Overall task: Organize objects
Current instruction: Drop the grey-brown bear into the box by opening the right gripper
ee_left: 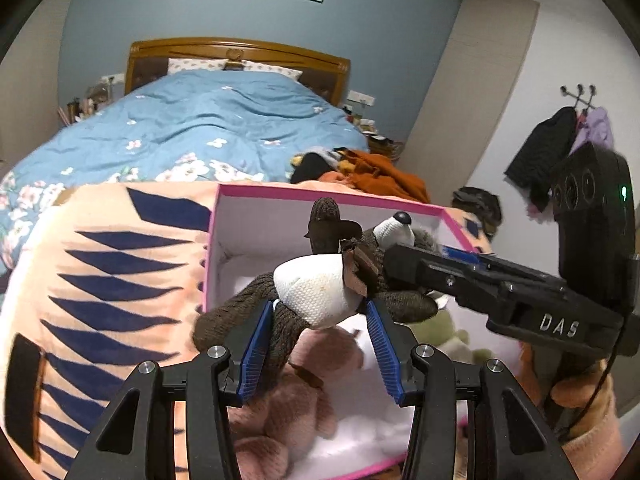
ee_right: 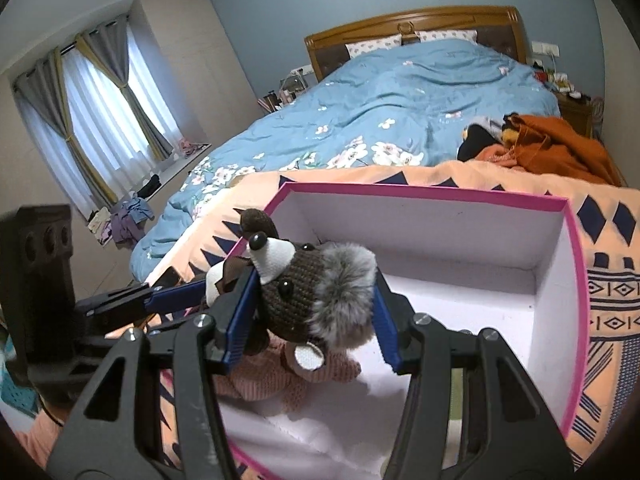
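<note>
Holding brown knit toy (ee_left: 320, 296) over pink-rimmed box (ee_left: 256, 194), both grippers on it. Left gripper (ee_left: 320, 320) fingers (ee_left: 256, 344) spread fairly wide, flanking toy's white belly and leg; pads touching or just beside it, cannot tell if gripping. Right gripper (ee_right: 310, 316) fingers (ee_right: 240, 320) spread wide around toy's head (ee_right: 304, 296); left pad touching, right pad beside grey fur, grip unclear. Hanging toy above pink plush (ee_right: 280, 372) lying inside box. Green plush (ee_left: 440, 328) also lying in box. Box sitting on orange patterned blanket (ee_left: 100, 280) at foot of bed (ee_right: 400, 92).
</note>
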Action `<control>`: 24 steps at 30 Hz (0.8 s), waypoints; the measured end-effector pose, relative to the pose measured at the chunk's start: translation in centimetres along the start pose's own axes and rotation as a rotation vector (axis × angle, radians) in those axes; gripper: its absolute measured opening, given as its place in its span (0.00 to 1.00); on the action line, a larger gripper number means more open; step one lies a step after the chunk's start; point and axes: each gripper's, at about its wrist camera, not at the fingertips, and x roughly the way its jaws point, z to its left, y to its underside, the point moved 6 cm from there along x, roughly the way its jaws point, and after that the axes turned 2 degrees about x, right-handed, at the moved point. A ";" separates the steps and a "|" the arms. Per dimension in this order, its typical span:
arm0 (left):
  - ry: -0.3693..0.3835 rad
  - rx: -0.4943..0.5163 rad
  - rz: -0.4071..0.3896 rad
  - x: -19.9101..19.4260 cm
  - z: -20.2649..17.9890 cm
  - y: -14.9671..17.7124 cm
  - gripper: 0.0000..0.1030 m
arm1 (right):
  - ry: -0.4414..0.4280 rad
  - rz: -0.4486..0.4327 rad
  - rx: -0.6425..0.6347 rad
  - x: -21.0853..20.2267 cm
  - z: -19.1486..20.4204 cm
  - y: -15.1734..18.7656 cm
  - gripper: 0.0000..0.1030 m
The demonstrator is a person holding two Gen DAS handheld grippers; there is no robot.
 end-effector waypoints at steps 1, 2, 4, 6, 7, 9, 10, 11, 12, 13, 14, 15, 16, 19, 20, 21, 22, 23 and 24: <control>-0.015 -0.003 0.002 0.2 0.1 -0.1 0.47 | 0.002 0.007 0.006 0.4 -0.1 -0.1 0.56; -0.026 -0.008 0.005 0.4 0.2 -0.2 0.48 | 0.007 0.016 0.014 0.7 -0.2 -0.3 0.57; -0.042 -0.021 0.002 0.7 0.5 -0.3 0.49 | 0.037 0.037 0.043 1.6 -0.9 -0.7 0.57; -0.051 -0.032 -0.003 0.8 0.9 -0.4 0.49 | 0.078 0.057 0.064 2.2 -1.7 -0.8 0.57; -0.052 -0.036 -0.006 0.8 0.9 -0.4 0.49 | 0.083 0.058 0.077 2.3 -2.0 -0.8 0.57; -0.058 -0.033 -0.014 0.7 1.1 -0.4 0.52 | 0.088 0.056 0.083 2.1 -2.2 -0.7 0.58; -0.061 -0.032 -0.016 0.6 1.1 -0.4 0.52 | 0.099 0.051 0.082 2.0 -2.3 -0.6 0.59; -0.061 -0.030 -0.017 0.6 1.1 -0.4 0.52 | 0.103 0.050 0.078 1.8 -2.5 -0.5 0.59; -0.059 -0.030 -0.019 0.5 1.2 -0.4 0.53 | 0.092 0.059 0.076 1.7 -2.5 -0.2 0.59; -0.055 -0.029 -0.020 0.5 1.1 -0.3 0.53 | 0.091 0.062 0.078 1.7 -2.5 -0.1 0.59; -0.055 -0.027 -0.023 0.4 1.0 -0.2 0.53 | 0.093 0.065 0.075 1.6 -2.5 0.2 0.59; -0.058 -0.021 -0.027 0.2 0.9 -0.1 0.53 | 0.094 0.069 0.066 1.4 -2.5 0.5 0.59; -0.059 -0.012 -0.033 0.1 0.7 -0.1 0.53 | 0.092 0.068 0.062 1.2 -2.4 0.8 0.59; -0.053 0.014 -0.048 -0.7 0.0 0.3 0.54 | 0.076 0.065 0.050 0.5 -2.2 1.6 0.59; -0.051 0.019 -0.056 -1.0 -0.3 0.4 0.54 | 0.075 0.061 0.048 0.3 -2.1 1.8 0.59; -0.048 0.025 -0.065 -1.4 -0.5 0.6 0.57 | 0.069 0.056 0.046 -0.1 -2.0 2.1 0.59; -0.044 0.033 -0.074 -1.9 -0.7 0.7 0.59 | 0.057 0.050 0.044 -0.6 -1.8 2.4 0.59; -0.037 0.042 -0.090 -2.5 -1.1 0.9 0.61 | 0.049 0.043 0.044 -1.1 -1.6 2.6 0.59; -0.028 0.051 -0.104 -3.2 -1.5 1.0 0.65 | 0.038 0.033 0.039 -1.6 -1.4 2.9 0.59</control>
